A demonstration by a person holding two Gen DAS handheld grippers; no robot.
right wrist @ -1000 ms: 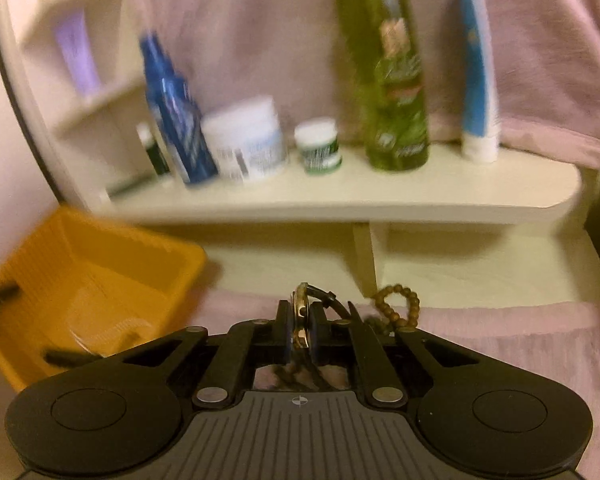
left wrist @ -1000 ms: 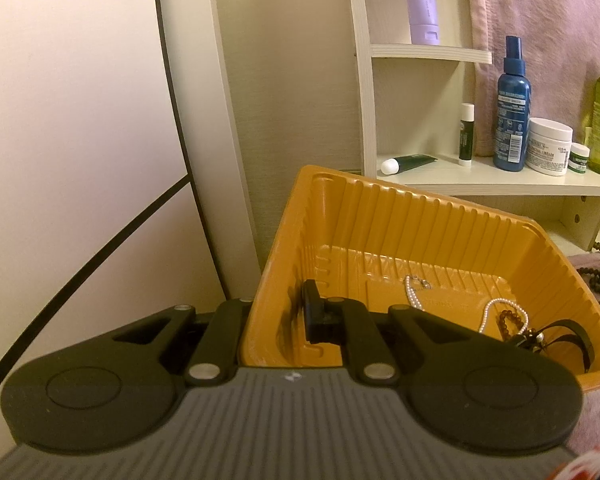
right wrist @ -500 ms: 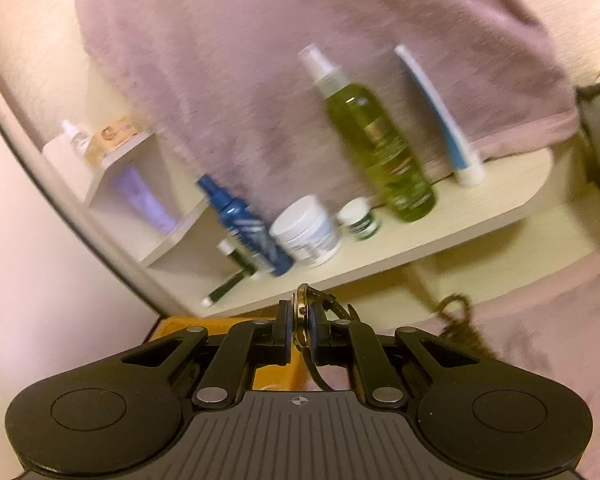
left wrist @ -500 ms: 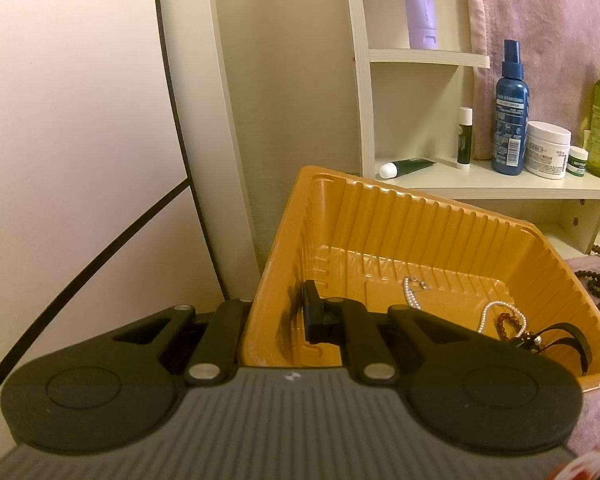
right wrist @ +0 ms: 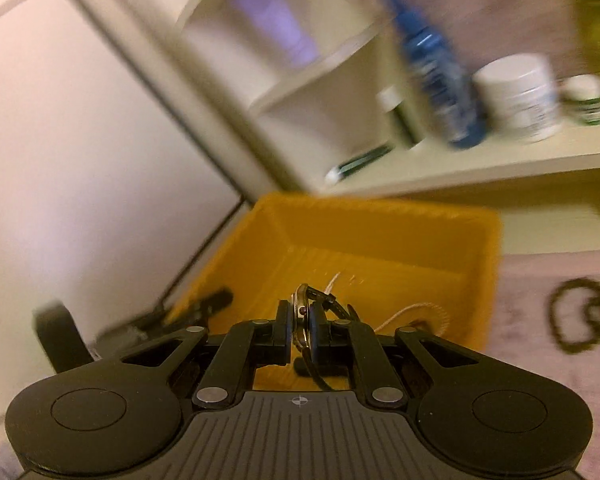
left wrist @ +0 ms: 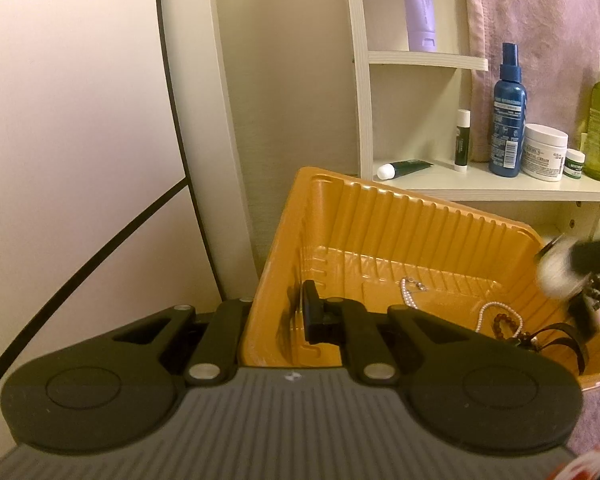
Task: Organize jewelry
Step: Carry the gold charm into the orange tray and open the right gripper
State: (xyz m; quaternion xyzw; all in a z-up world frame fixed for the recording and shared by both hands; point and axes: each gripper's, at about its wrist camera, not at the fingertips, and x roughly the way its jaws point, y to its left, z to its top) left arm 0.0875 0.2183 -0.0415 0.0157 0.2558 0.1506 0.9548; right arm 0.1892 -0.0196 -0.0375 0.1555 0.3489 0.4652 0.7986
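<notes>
While the left hand-held gripper (left wrist: 298,314) pinched the near wall of the orange tray (left wrist: 400,220), the right hand-held gripper (right wrist: 301,322) clamped a watch (right wrist: 302,304) over that tray, above the pearl necklace (left wrist: 410,300).

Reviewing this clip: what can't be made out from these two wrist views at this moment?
- Right wrist view: motion blur smears the shelf bottles' labels; the watch in the right gripper shows edge-on, dial unseen.
- Left wrist view: the right gripper is a blur cut off by the right edge.
- Left wrist view: the left gripper hides the near wall of the orange tray it clamps.
- Beaded strand: blurred, cut off at the right edge.
</notes>
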